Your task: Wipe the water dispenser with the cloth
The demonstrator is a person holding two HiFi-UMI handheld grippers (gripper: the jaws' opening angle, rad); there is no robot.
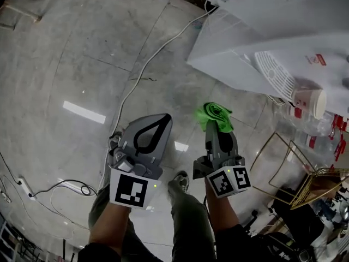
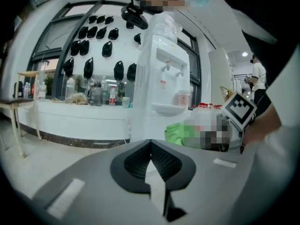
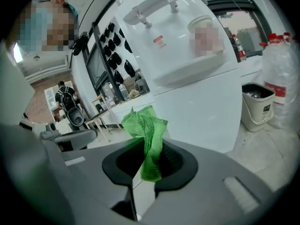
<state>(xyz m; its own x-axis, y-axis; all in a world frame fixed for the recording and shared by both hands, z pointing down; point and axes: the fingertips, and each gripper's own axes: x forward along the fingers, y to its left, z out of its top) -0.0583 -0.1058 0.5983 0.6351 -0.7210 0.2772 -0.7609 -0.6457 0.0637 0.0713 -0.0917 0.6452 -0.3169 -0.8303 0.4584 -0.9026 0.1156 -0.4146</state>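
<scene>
A white water dispenser [image 1: 272, 48] stands ahead at the upper right, with two taps [image 3: 154, 6] and a drip tray [image 3: 187, 69]. A paper cup [image 1: 308, 102] sits on that tray. My right gripper [image 1: 216, 125] is shut on a green cloth [image 3: 147, 135], which sticks out past the jaws, a short way in front of the dispenser's white front panel [image 3: 197, 111]. My left gripper [image 1: 155, 127] is shut with nothing in it, level with the right one and to its left. From the left gripper view the dispenser [image 2: 161, 93] and the green cloth [image 2: 180, 134] show ahead.
A white cable [image 1: 147, 64] and a power strip [image 1: 24, 185] lie on the grey floor. A small bin [image 3: 258, 104] and water bottles [image 1: 316, 127] stand right of the dispenser, near a gold wire rack [image 1: 311, 184]. A white counter [image 2: 79, 118] with bottles runs behind.
</scene>
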